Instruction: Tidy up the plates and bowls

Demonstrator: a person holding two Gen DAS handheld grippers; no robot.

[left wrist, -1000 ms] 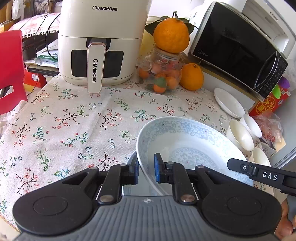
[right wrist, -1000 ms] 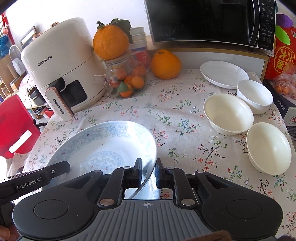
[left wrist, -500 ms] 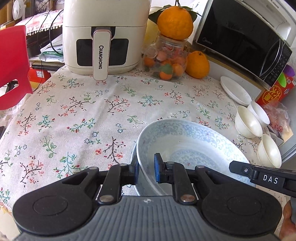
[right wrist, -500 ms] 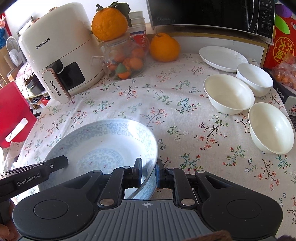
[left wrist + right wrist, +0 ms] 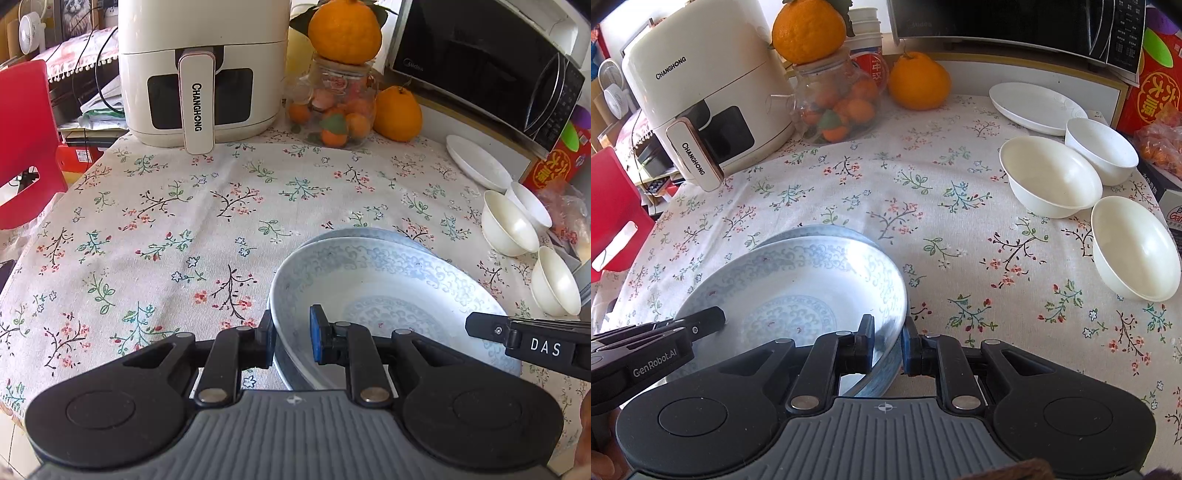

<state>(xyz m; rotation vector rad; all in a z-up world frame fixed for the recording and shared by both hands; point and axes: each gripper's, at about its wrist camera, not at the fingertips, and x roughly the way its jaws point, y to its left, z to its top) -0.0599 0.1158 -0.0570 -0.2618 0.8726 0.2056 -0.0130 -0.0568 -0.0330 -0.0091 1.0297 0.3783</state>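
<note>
Where rims overlap, pale blue-patterned plate (image 5: pixel 373 280), glossy

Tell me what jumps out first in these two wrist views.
The blue-patterned plate in the foreground, gripped at opposite rims by the left gripper and the right gripper, sitting over a second similar plate on the floral tablecloth. Then the cream air fryer at the back, beside a big orange perched on a glass jar. Three white bowls cluster at the right.
</note>
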